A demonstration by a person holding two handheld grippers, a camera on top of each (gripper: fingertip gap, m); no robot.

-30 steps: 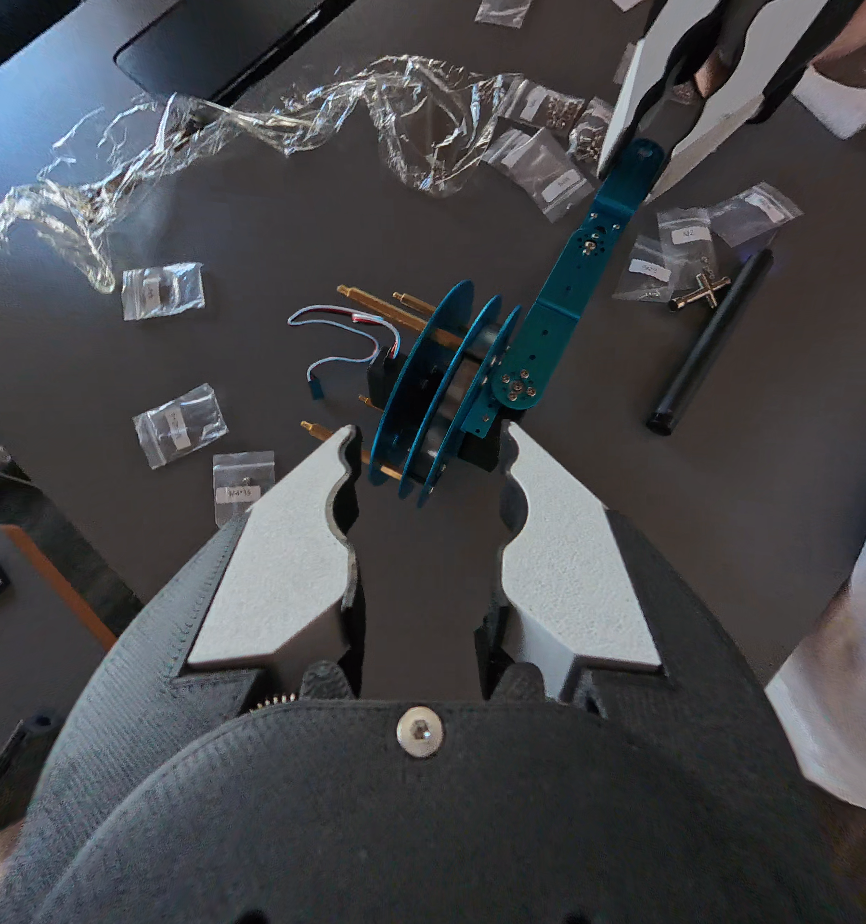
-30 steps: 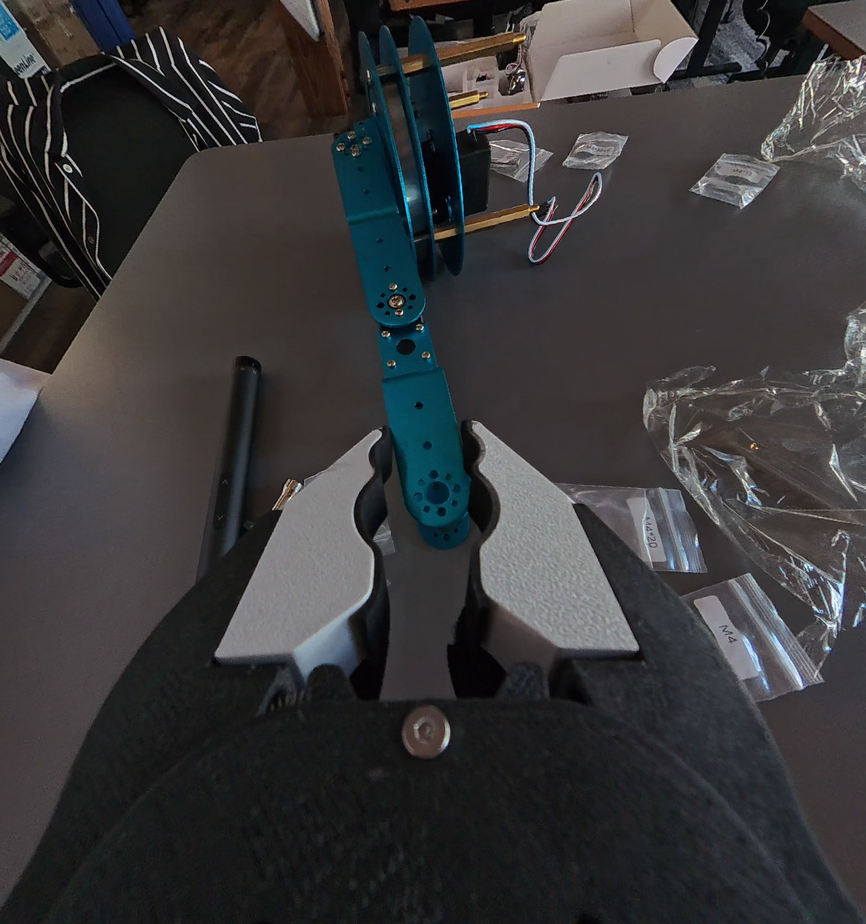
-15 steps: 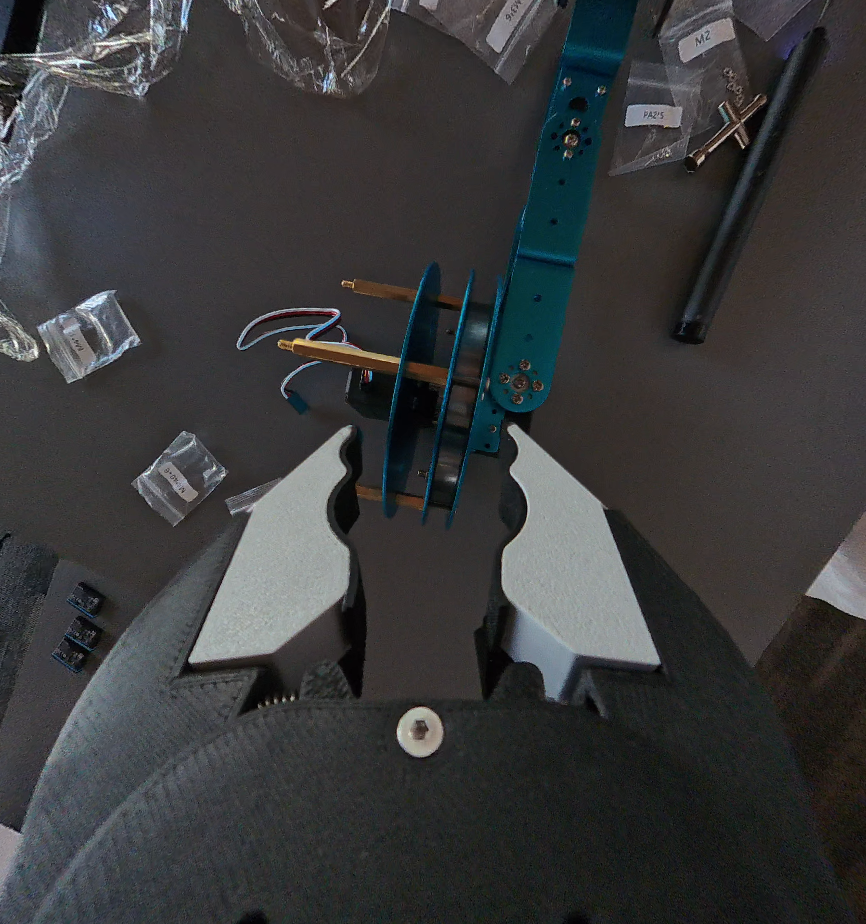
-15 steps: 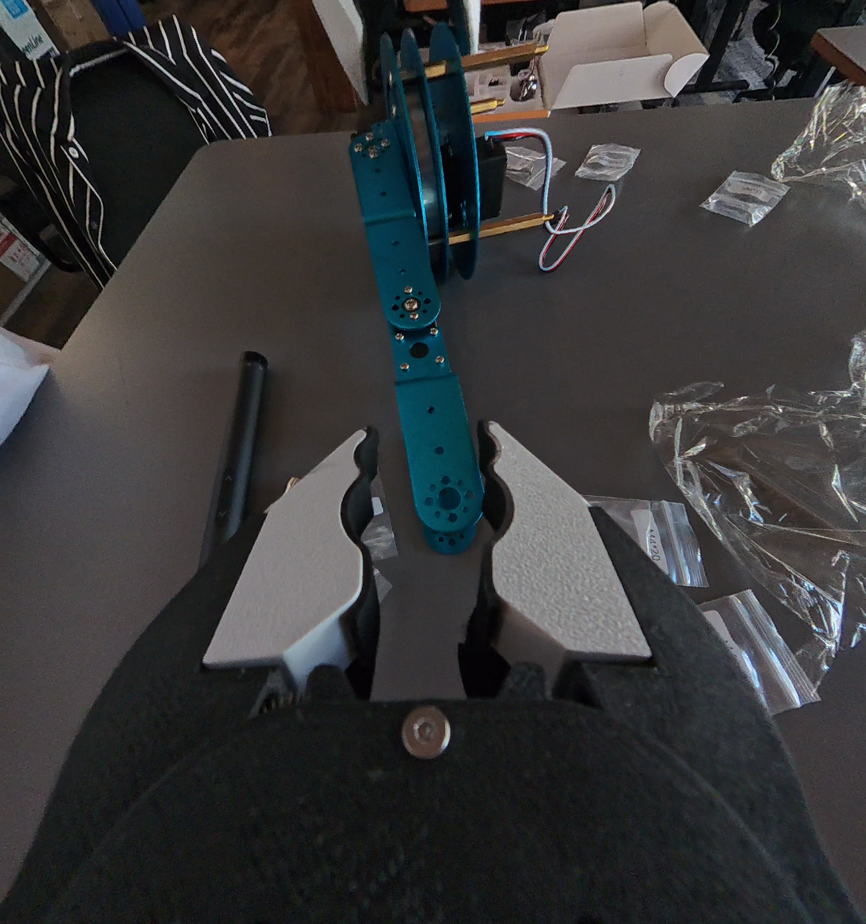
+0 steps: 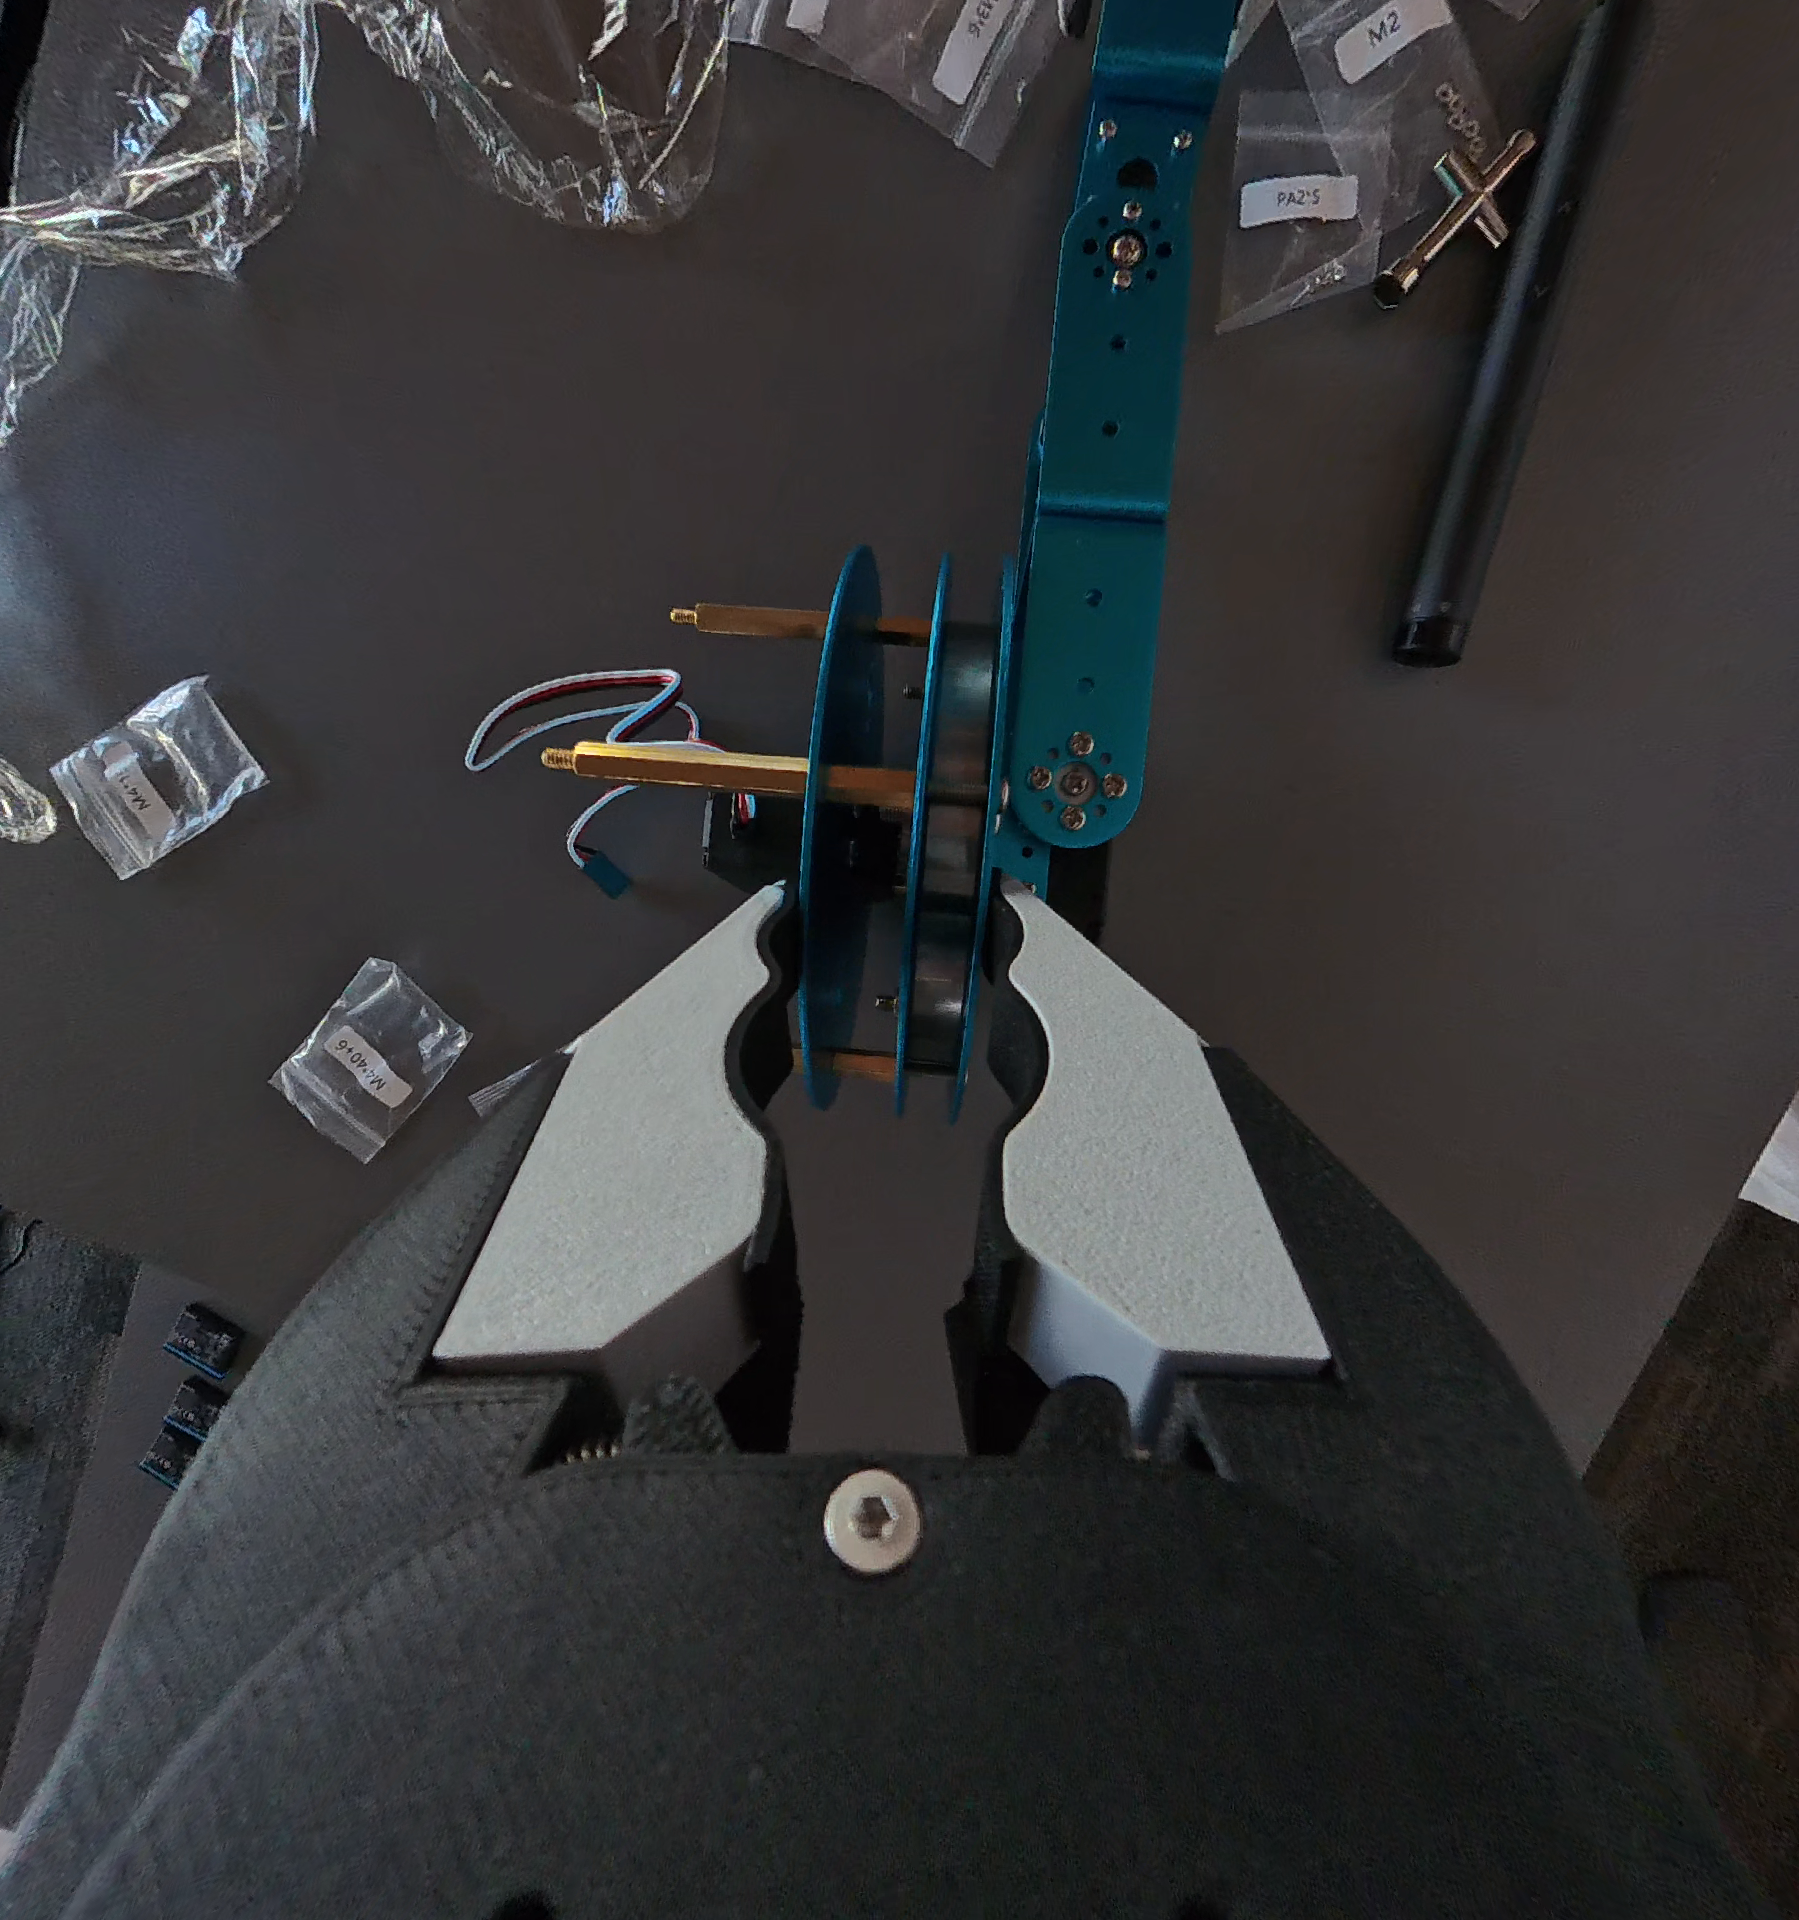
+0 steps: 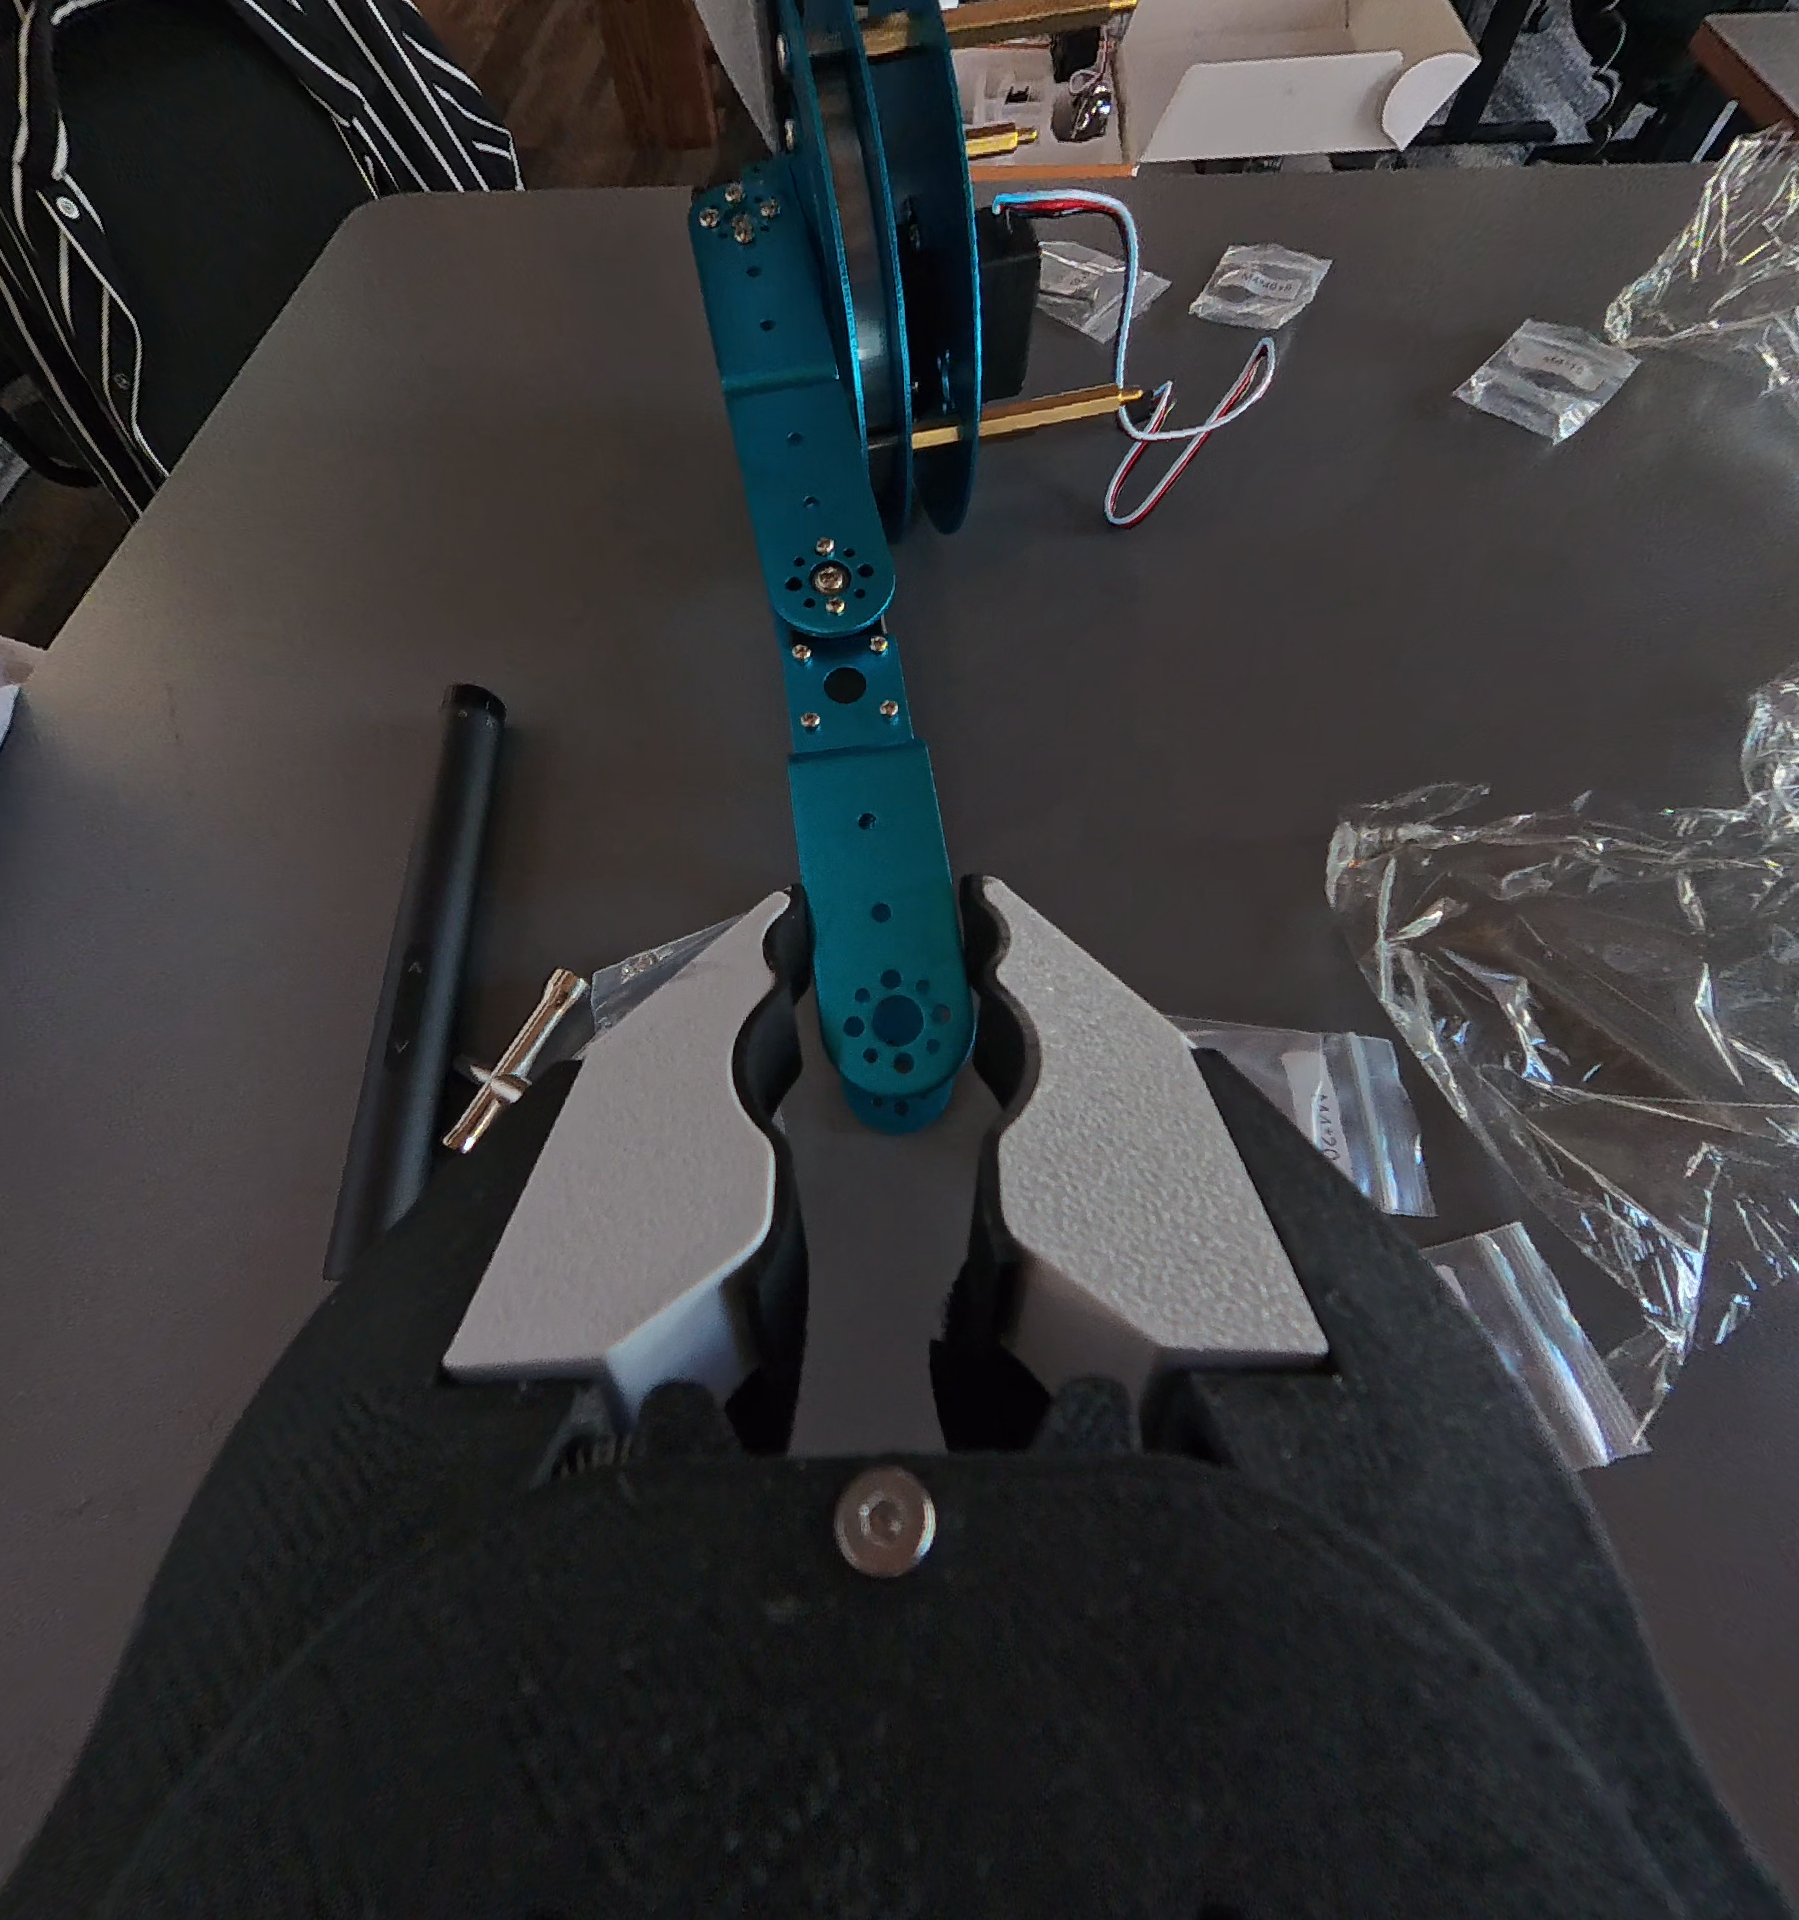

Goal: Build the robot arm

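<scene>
A blue metal robot-arm assembly lies on the dark grey table [image 5: 459, 468]. Its base is a stack of blue discs [image 5: 843, 831] on edge, joined by brass standoffs [image 5: 697, 774], with a black servo and a red-white-blue wire [image 5: 583, 717]. A jointed blue arm bracket [image 5: 1113, 416] runs from it. My left gripper [image 5: 895, 909] is shut on the disc stack, one fingertip on each outer face. My right gripper [image 6: 879, 899] is shut on the far segment of the arm bracket [image 6: 874, 862], near its rounded end. The discs [image 6: 926, 260] stand at the top of the right wrist view.
A black tube [image 5: 1497, 343] and a silver cross wrench [image 5: 1466, 208] lie right of the arm. Small labelled bags [image 5: 365, 1049] and crumpled clear wrap [image 5: 147, 156] are scattered about. In the right wrist view, a white box [image 6: 1290, 83] and a striped garment [image 6: 95, 208] lie beyond the table's far edge. Across from one pair of fingers to the other is roughly 20 cm.
My left gripper has closed from wide open onto the disc stack. My right gripper loosened on the arm bracket half a second ago, then closed on it again.
</scene>
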